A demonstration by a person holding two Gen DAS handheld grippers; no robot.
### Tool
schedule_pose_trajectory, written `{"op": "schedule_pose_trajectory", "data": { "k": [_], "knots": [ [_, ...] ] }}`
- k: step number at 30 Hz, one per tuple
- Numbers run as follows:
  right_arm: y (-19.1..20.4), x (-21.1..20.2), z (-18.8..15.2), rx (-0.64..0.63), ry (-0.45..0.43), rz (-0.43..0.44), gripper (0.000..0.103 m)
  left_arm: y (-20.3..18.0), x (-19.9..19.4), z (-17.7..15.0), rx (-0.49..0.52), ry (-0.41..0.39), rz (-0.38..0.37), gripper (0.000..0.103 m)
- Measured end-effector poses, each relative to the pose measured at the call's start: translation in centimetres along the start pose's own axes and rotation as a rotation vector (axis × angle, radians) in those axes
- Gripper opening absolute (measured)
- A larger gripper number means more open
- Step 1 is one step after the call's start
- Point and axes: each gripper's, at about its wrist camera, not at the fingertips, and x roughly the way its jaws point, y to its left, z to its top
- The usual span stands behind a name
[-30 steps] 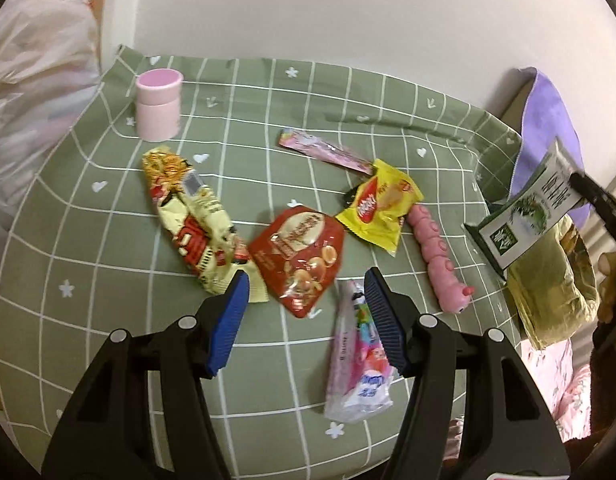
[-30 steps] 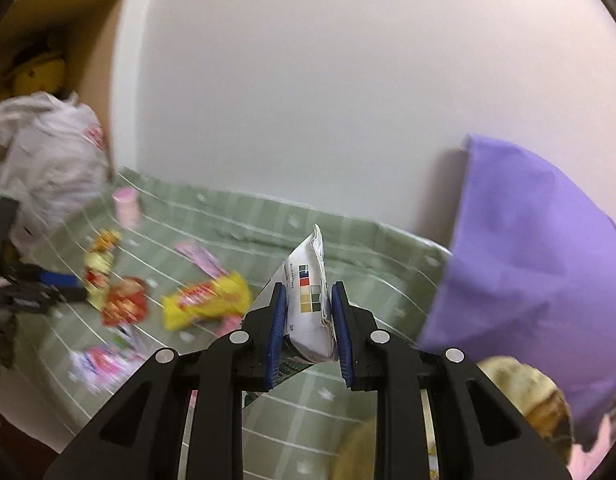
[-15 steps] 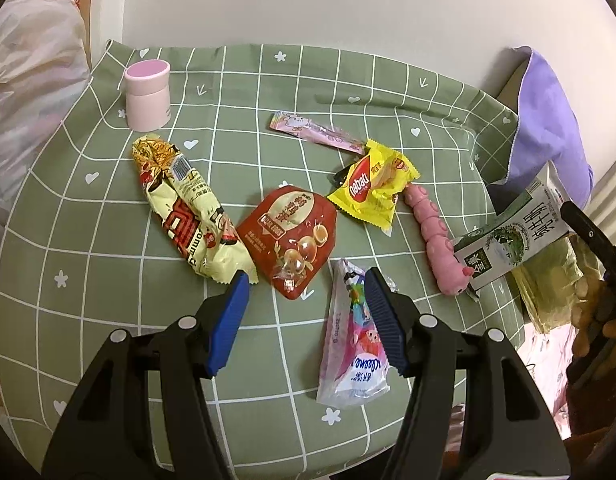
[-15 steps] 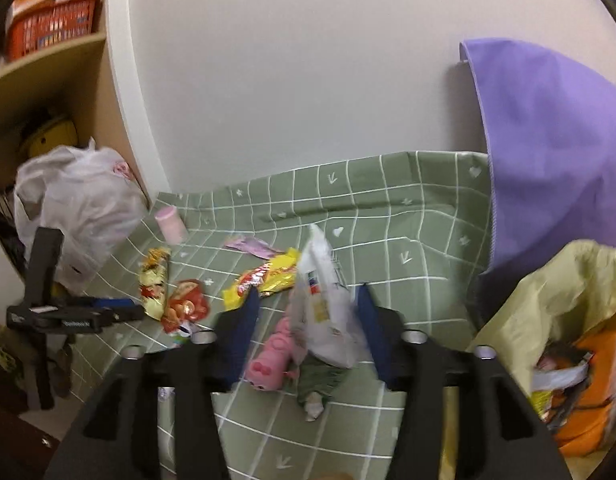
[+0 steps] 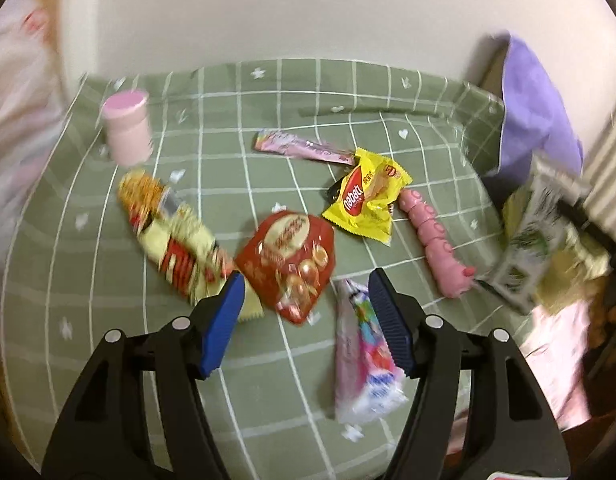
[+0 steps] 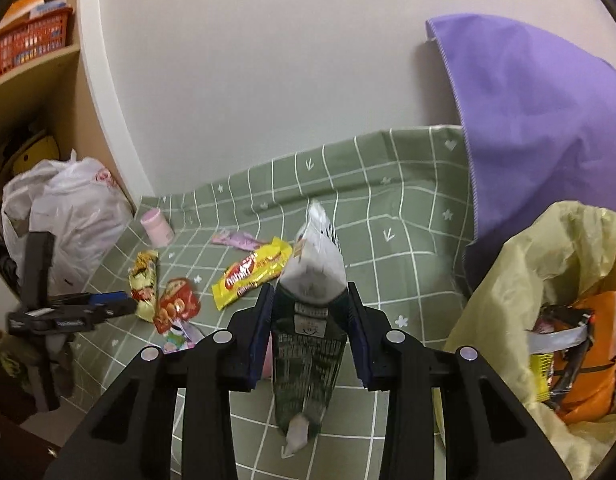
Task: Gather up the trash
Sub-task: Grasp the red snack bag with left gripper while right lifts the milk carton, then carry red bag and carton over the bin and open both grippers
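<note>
My right gripper (image 6: 310, 292) has its jaws apart with a green-and-white drink carton (image 6: 310, 320) loose between them, beside the yellow trash bag (image 6: 540, 280). The carton also shows, blurred, in the left wrist view (image 5: 536, 236) at the right table edge. My left gripper (image 5: 303, 284) is open and empty, just above a red snack pouch (image 5: 291, 256). Around it lie a yellow-red wrapper (image 5: 171, 232), a pink-white packet (image 5: 364, 352), a yellow nabati packet (image 5: 366, 196) and a pink stick wrapper (image 5: 303, 148).
A pink caterpillar toy (image 5: 436, 248) and a pink jar (image 5: 125, 128) stand on the green checked cloth (image 5: 267, 92). A purple cloth (image 6: 536, 112) hangs at the right. A white plastic bag (image 6: 63, 216) sits left by shelves. The trash bag holds orange packaging (image 6: 588, 344).
The right gripper's jaws have opened from a firm grip on the carton, which has swung downward between them next to the trash bag. The left gripper dropped slightly closer to the red pouch.
</note>
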Motion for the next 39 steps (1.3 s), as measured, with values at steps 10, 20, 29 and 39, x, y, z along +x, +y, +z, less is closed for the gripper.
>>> {"op": "schedule_pose_trajectory", "data": {
  "k": [10,20,29,39],
  "knots": [
    [0.9,-1.4,-0.9,0.004,0.019,0.0,0.033,0.1,6.6,2.4,0.17,0.124,0.051,0.061],
    [0.8,-1.6,-1.2,0.002,0.016,-0.001,0.033,0.2,6.0,0.6,0.119,0.122,-0.002,0.031],
    [1.0,-2.3,-0.3,-0.015,-0.012,0.002,0.033,-0.8,2.0,2.2,0.06,0.017,-0.004,0.026],
    [-0.2,-8.1,3.8,-0.072,-0.174,-0.058,0.033,-9.1,-2.5,9.0,0.153,-0.132,-0.157,0.026]
  ]
}}
